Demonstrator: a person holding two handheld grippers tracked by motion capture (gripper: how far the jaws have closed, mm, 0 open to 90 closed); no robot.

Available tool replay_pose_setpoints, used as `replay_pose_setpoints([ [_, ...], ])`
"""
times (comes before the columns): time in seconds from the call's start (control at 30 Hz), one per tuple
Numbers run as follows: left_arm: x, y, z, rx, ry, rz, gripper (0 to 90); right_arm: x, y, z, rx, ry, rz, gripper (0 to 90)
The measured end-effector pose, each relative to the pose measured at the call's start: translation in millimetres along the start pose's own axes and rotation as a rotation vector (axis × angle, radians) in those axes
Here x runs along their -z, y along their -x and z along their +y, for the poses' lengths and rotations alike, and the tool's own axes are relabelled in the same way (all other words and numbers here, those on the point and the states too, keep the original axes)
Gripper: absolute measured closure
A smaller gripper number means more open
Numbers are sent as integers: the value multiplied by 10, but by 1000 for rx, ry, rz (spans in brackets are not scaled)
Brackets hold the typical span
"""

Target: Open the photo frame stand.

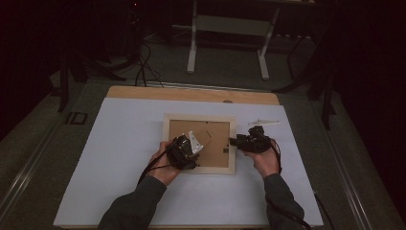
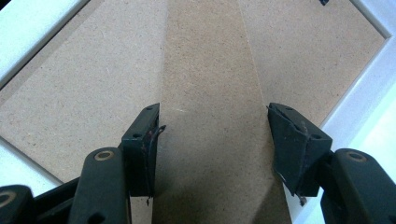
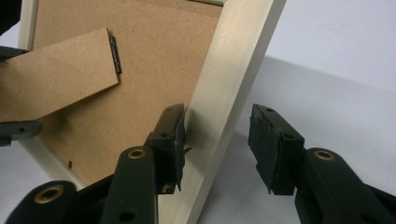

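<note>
— Two grippers; where's the frame (image 1: 199, 143)?
— Mid-picture, face down on the bench (image 1: 119, 158).
— Jaws?
— Left gripper (image 2: 212, 140) spread astride the stand (image 2: 210, 84); right gripper (image 3: 217, 140) apart around the frame's edge.

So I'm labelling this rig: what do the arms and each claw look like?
Dark grey-green long sleeves on both forearms. Left claw is black with a grey three-cornered plate; right claw is black too. Each trails a black cable. Jaws are black, with brass-coloured pivot rivets.
</note>
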State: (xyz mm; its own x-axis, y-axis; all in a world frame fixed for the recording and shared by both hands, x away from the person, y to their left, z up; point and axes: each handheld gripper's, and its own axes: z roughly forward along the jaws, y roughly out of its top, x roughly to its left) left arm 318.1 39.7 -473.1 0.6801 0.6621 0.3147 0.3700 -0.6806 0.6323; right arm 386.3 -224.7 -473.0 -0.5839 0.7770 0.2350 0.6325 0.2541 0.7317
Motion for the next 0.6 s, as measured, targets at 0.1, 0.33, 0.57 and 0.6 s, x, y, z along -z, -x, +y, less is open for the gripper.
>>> replay_pose_setpoints([
  [0.1,4,11,-8,-3,6,5,405,-10,14,21,-8,-8,21,547],
  [0.33,8,26,-28,-6,17,17,404,-39,49,71,-25,-24,55,555],
  [0.57,21,47,-35,-27,36,31,405,-73,92,86,-50,-45,104,554],
  [0.6,18,44,-39,-27,37,30,405,-75,97,87,-52,-44,108,559],
])
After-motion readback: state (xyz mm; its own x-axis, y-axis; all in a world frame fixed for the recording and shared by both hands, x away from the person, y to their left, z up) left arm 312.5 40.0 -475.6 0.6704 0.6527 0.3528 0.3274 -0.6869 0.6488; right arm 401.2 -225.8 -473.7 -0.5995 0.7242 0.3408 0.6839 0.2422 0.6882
